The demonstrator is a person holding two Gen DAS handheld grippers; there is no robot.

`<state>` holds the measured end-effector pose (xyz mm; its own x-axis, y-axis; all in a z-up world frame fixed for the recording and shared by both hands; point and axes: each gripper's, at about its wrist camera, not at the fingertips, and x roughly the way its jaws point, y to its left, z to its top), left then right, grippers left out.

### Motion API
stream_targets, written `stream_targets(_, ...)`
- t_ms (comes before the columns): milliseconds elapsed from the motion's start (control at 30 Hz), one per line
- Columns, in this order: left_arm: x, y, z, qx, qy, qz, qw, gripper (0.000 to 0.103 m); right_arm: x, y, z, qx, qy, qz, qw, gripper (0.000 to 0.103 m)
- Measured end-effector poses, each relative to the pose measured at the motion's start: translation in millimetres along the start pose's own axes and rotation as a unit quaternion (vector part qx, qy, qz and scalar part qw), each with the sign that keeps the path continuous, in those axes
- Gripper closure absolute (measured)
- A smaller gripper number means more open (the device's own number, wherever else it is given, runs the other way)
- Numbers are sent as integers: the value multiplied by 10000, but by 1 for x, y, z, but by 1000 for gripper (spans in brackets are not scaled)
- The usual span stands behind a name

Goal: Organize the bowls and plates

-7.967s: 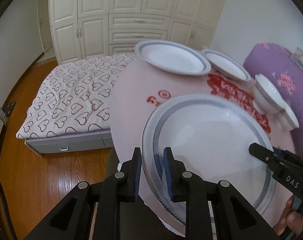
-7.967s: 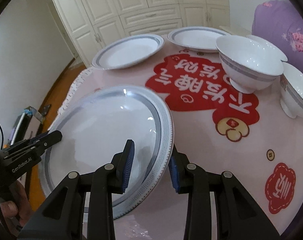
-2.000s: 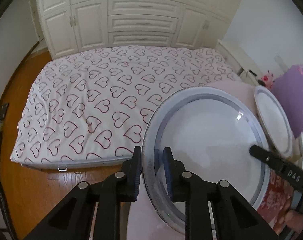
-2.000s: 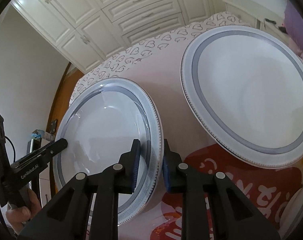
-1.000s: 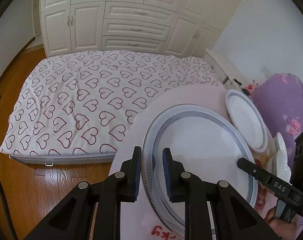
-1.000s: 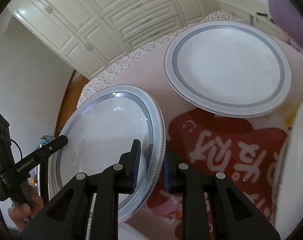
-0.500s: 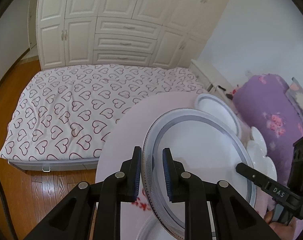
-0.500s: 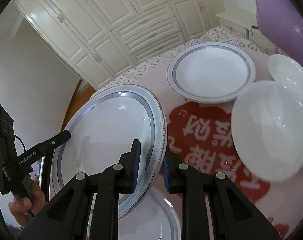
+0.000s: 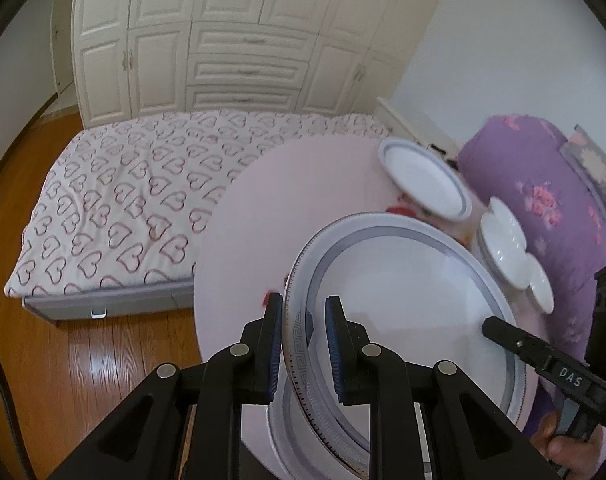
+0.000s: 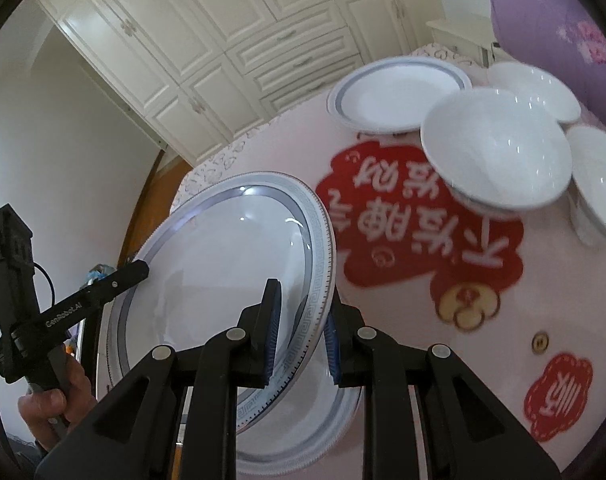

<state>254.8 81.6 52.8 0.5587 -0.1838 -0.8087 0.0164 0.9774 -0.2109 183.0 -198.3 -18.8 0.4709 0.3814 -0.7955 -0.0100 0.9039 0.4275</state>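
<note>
Here, closest in, the left hand-held gripper [image 9: 303, 344] and the right hand-held gripper [image 10: 299, 334] are both clamped on opposite edges of the same large white plate with a grey band and a key-pattern rim [image 9: 407, 312], their blue pads pinching its rim from either side. The plate is carried tilted above the round pink tabletop [image 9: 271, 216], and directly beneath it lies a second white plate with a grey rim [image 10: 303, 436], flat near the tabletop's near edge and partly covered by the held one. A person's hand [image 10: 55, 400] grips the handle of the left tool, seen from the right wrist view. Further across the tabletop, past the big red patch with white characters [image 10: 419, 216], stand three white ceramic bowls [image 10: 499, 160] close together on the right side, the nearest one blurred. Just behind them sits a smaller white plate with a grey band [image 10: 399, 96], near the far edge. To the right rises a purple floral quilt bundle [image 9: 543, 184]. Beyond the tabletop is a bed with a white heart-print cover [image 9: 143, 192] on a wooden floor [image 9: 83, 364], and at the back a wall of cream panelled wardrobes [image 9: 231, 52].
</note>
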Motion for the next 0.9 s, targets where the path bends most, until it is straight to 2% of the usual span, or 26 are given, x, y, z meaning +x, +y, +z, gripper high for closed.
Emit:
stream_targets(433, 14, -10, -8, -132, 201, 249, 9994, 87, 17, -2, -39, -165, 453, 39, 9988, 83)
stream_targets(700, 45, -6, -14, -128, 547, 252, 9981, 87, 22, -7, -45, -203, 572, -92, 9981, 83)
stream_targets(900, 55, -6, -13, 41, 498, 321, 9982, 87, 21, -3, -46, -367, 579, -125, 9976, 80)
